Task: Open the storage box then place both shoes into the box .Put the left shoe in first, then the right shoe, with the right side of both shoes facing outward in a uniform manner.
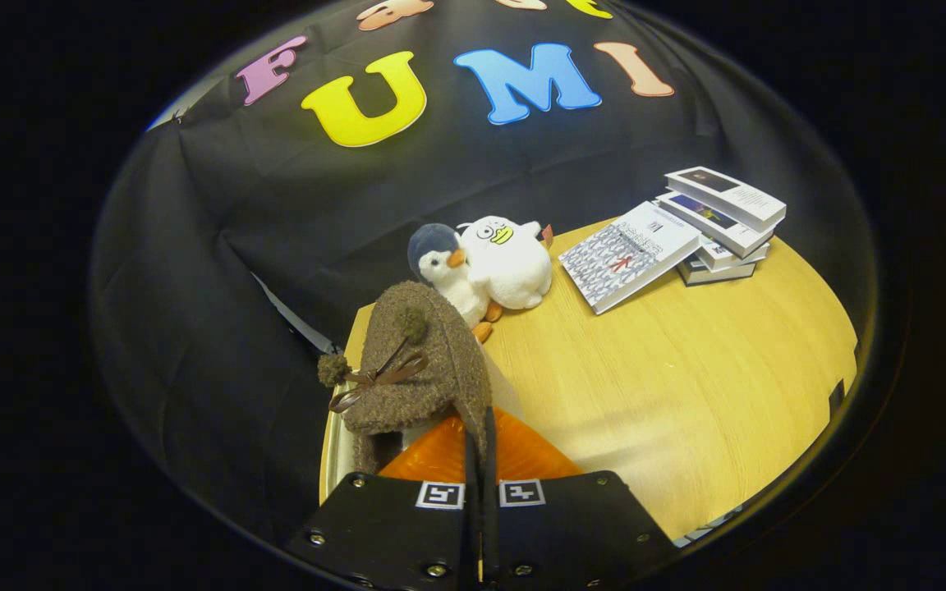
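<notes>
Gripper (479, 460) fingers are pressed nearly together, pinching the thin edge of a fuzzy brown shoe (420, 369) with pom-pom laces, which rises just ahead of them toward 11 o'clock. An orange box (514, 455) sits directly under the shoe. On the wooden table (686, 386), two plush toys (489, 267) stand beyond at 12 o'clock, and stacked books (686, 234) lie at 1 o'clock.
</notes>
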Demonstrator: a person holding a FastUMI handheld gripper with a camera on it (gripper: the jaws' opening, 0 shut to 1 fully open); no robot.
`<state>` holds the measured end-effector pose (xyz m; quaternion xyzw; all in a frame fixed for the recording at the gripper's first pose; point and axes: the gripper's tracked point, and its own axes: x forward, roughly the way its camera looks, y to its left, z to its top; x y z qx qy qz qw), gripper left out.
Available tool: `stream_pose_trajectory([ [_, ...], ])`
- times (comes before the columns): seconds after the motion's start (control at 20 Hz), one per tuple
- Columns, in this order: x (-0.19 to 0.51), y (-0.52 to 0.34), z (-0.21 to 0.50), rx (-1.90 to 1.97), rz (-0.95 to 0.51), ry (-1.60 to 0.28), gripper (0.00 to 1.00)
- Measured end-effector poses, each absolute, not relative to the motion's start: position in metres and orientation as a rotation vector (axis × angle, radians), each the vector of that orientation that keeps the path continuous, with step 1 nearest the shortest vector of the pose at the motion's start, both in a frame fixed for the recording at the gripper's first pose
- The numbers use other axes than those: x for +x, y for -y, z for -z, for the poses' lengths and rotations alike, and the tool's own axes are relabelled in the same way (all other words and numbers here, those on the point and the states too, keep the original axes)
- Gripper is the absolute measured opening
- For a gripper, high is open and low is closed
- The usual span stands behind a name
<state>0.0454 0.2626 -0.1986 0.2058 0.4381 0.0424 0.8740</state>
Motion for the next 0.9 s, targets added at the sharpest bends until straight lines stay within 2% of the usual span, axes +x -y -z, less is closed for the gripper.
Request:
stream_pose_trajectory([
  [0.4, 0.033, -0.279, 0.231, 0.423, -0.08, -0.997, 0.02],
  [0.5, 0.035, -0.284, 0.233, 0.412, -0.106, -0.99, 0.07],
  [0.6, 0.039, -0.289, 0.219, 0.423, -0.137, -0.95, 0.33],
  [0.75, 0.044, -0.279, 0.205, 0.346, -0.149, -0.905, 0.98],
  [0.9, 0.045, -0.272, 0.185, 0.326, -0.188, -0.849, 0.98],
])
